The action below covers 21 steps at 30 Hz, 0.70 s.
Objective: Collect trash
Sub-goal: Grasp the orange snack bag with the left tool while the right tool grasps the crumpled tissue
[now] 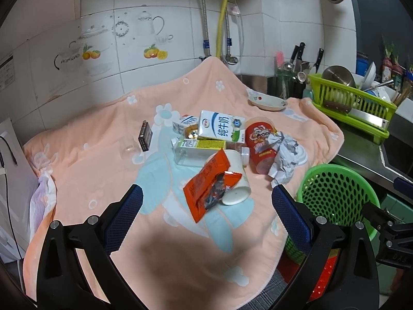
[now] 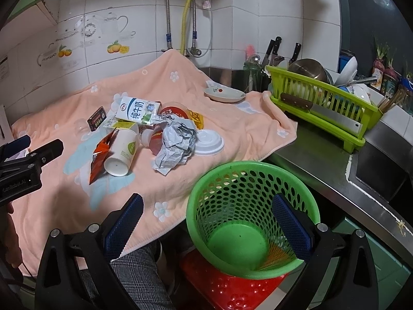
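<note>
While the left gripper (image 1: 206,201) hangs wide open and empty, the left wrist view shows an orange wrapper (image 1: 206,183) and a white paper cup (image 1: 238,178) just beyond it on the peach cloth (image 1: 90,165); crumpled paper (image 1: 282,155) lies right; in the right wrist view the right gripper (image 2: 206,211) gapes empty over the green basket (image 2: 247,222), near right of the tabletop.

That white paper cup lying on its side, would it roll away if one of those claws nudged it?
Probably. The white paper cup lies on its side, so it would likely roll in a curve. It looks empty, so light and crushable. The orange wrapper against it and the soft blanket may slow it.
</note>
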Tool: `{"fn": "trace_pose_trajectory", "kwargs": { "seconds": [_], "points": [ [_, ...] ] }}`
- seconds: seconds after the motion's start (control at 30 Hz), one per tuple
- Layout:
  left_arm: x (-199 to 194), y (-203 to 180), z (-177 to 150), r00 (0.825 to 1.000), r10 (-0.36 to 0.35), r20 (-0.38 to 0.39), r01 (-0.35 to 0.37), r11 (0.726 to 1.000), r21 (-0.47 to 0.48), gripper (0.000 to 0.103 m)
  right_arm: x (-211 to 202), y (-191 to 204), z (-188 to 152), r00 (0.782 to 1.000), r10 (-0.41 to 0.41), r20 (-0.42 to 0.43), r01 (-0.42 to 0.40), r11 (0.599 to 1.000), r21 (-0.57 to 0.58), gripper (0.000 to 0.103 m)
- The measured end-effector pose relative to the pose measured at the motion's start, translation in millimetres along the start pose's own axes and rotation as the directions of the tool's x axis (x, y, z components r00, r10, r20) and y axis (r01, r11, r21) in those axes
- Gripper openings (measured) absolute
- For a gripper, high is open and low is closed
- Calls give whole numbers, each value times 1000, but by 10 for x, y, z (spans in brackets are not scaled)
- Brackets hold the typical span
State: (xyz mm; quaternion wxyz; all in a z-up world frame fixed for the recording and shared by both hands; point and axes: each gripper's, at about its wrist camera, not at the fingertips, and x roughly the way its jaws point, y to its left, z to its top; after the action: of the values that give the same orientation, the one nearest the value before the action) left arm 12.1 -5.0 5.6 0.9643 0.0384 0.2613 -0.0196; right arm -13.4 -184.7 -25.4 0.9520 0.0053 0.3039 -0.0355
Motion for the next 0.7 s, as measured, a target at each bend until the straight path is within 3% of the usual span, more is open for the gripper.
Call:
{"fn": "trace_pose_trajectory", "kwargs": {
  "seconds": [0.4, 0.7],
  "points": [
    [114, 396, 65, 998, 56, -4, -56, 998, -29, 98, 276, 107, 196, 995, 93, -31, -94, 995, -32, 96],
    [320, 606, 12, 998, 32, -45, -35, 998, -57, 98, 669, 108, 406, 989, 136, -56, -138, 990, -33, 95]
  ]
}}
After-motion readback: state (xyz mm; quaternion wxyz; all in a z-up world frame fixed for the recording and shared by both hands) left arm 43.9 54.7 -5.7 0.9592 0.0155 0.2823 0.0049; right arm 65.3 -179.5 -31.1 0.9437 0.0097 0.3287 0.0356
